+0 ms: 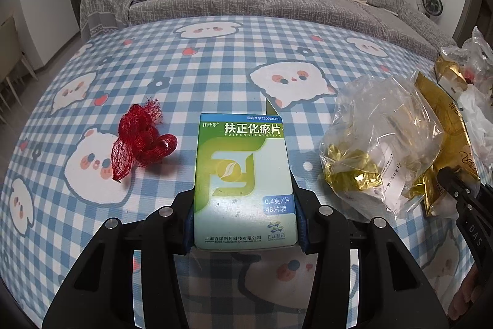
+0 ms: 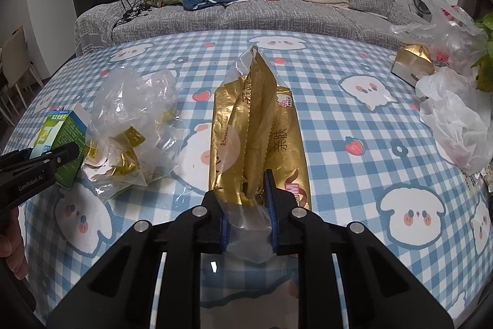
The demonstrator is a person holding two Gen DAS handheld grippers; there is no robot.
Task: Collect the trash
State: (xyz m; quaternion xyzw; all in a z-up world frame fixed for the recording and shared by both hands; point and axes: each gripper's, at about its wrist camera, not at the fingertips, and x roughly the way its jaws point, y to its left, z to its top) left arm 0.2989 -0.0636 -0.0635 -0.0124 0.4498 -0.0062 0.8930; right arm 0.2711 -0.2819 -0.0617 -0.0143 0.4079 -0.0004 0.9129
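Note:
My left gripper (image 1: pixel 245 205) is shut on a green and white medicine box (image 1: pixel 243 162), held upright just above the checked tablecloth (image 1: pixel 215 63). To its left lies a red mesh net (image 1: pixel 141 141). On its right sits a crumpled clear bag (image 1: pixel 382 137) with gold scraps inside. In the right wrist view, my right gripper (image 2: pixel 246 205) is shut on the clear near end of a long gold wrapper (image 2: pixel 262 125), which lies on the cloth pointing away from me. The left gripper (image 2: pixel 58 156) and its box (image 2: pixel 58 125) show at the left edge there.
Loose white and clear plastic bags (image 2: pixel 453 125) and a gold carton (image 2: pixel 413 60) are heaped at the table's right edge, beside plant leaves (image 2: pixel 486 67). A grey sofa (image 2: pixel 277 14) with clothes and a backpack stands behind the table. Chairs (image 2: pixel 15 67) stand at far left.

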